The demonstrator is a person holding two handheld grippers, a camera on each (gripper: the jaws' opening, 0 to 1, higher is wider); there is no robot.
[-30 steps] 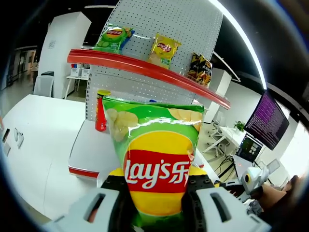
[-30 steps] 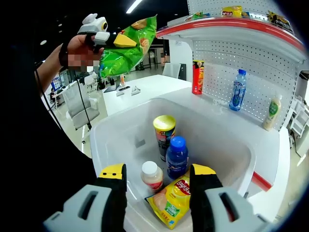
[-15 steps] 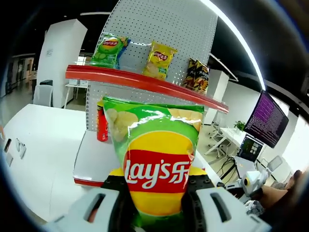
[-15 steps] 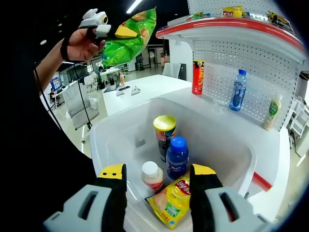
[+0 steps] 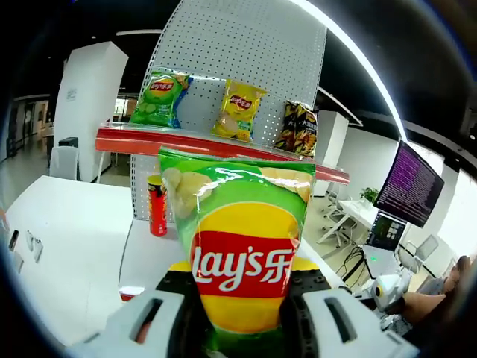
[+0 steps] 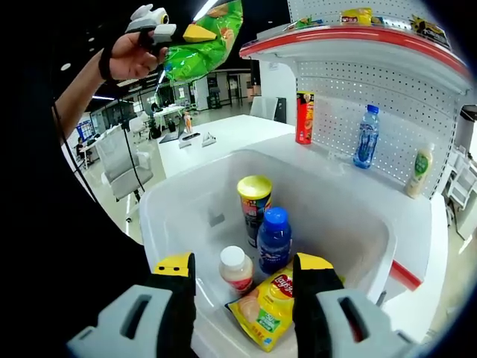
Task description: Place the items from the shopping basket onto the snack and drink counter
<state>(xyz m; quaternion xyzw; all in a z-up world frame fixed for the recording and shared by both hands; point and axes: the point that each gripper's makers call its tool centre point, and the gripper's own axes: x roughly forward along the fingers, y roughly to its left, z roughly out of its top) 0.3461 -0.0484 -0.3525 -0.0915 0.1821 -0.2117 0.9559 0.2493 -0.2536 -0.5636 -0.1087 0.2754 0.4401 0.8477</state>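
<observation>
In the left gripper view, the left gripper is pinching the bottom of a green Lay's chip bag, which is standing upright with its long axis running up the view, in front of the red top shelf carrying 3 chip bags.

In the right gripper view, the right gripper is hanging spread over the white shopping basket, which is holding a yellow-lidded can, a blue bottle, a white-capped bottle and a yellow Lay's bag. A hand is holding the green bag aloft at upper left.

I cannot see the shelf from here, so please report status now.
Left hand-held gripper shut on green chip bag, raised facing top shelf. Right hand-held gripper open over basket. Path clear.
</observation>
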